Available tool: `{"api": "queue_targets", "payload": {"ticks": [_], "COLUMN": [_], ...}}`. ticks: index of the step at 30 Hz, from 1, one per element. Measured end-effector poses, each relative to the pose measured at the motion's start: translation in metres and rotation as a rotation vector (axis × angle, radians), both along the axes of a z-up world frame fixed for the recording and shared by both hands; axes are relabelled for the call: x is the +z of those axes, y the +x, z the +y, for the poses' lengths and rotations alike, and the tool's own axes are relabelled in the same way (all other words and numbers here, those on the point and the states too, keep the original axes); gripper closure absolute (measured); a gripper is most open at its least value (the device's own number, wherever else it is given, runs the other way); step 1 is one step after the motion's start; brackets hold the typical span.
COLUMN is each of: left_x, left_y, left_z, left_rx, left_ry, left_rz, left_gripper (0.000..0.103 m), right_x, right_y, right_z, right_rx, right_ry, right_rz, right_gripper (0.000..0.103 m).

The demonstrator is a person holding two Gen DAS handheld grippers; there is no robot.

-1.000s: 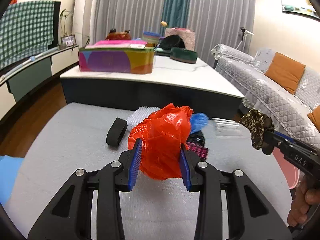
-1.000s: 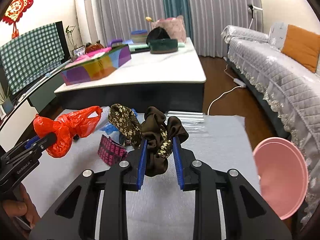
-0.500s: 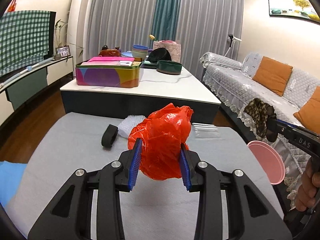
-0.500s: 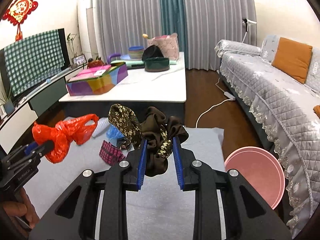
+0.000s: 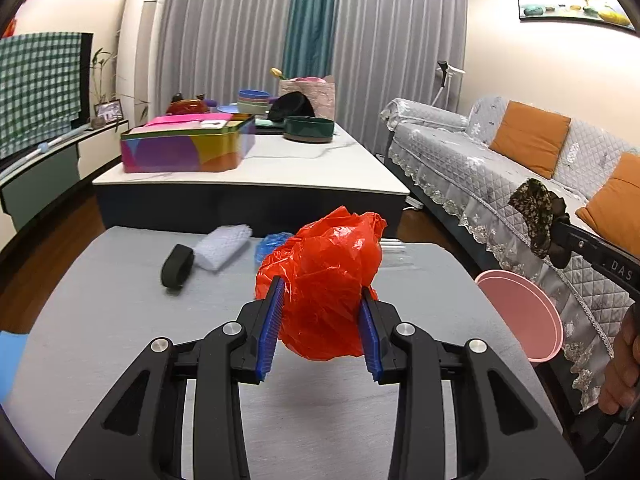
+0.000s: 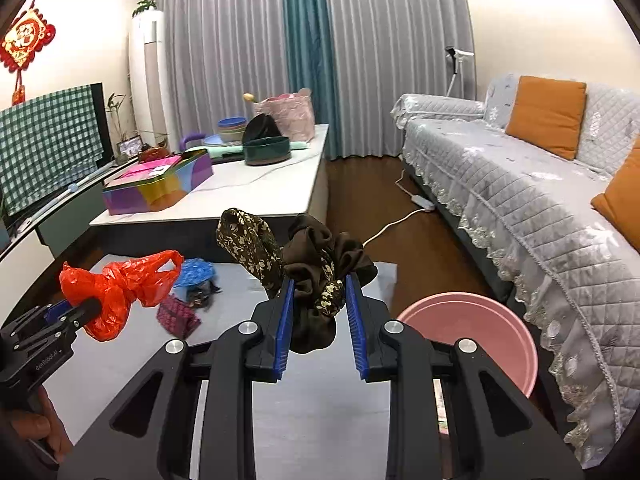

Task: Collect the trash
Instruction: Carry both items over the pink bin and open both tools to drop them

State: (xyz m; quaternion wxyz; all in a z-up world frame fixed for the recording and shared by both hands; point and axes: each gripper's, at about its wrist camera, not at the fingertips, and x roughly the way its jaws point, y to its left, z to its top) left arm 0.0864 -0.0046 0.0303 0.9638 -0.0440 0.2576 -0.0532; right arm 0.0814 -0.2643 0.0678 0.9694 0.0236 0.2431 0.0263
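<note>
Left wrist view: we see the left gripper (image 5: 322,334) with its 2 blue-padded fingers (image 5: 271,330) closed part way onto a crumpled red plastic bag (image 5: 324,280), which bulges out above and below the pads and hangs clear of the grey padded table top (image 5: 120,320). Toward the far edge of that top lie a black band of elastic (image 5: 177,266), a white bubble-wrap roll (image 5: 222,245) touching it, and a blue plastic wad (image 5: 270,245) partly hidden behind the bag. A round pink plastic basin (image 5: 520,316) sits just off the right edge of the top, below the grey quilted sofa (image 5: 500,168). Beyond the far edge stands a white coffee table (image 5: 320,172) carrying a multicoloured tin box (image 5: 186,148). At the right, the right gripper (image 5: 558,242) shows side-on, holding a dark brown patterned fabric scrunchie (image 5: 536,216) above the basin's far side.

Right wrist view: we see the right gripper (image 6: 320,322) clamped narrowly on the scrunchie (image 6: 308,272); 1 floral loop sticks up to the left. The pink basin (image 6: 472,336) lies low right of the fingers, beside the table top's right edge. At the left, the left gripper (image 6: 82,310) pinches the red bag (image 6: 120,288). Under it, near the far edge, rest the blue wad (image 6: 196,272) and a small maroon patterned packet (image 6: 176,316).
</note>
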Motion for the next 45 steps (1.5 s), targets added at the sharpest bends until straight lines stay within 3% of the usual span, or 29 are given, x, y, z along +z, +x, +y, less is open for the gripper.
{"api": "queue_targets", "payload": {"ticks": [22, 45], "left_x": [-0.004, -0.019], "left_y": [0.014, 0.029], "left_z": [-0.078, -0.160], "left_rx": [-0.129, -0.257], "left_ry": [-0.010, 0.001], "left_rz": [0.001, 0.025], "left_gripper": [0.068, 0.068], "right_x": [0.003, -0.013], "right_y": [-0.009, -0.013], "right_z": [-0.070, -0.142], "right_rx": [-0.146, -0.278], "right_ry": [-0.036, -0.024], "right_rz": [-0.040, -0.011], "right_gripper": [0.077, 0.077]}}
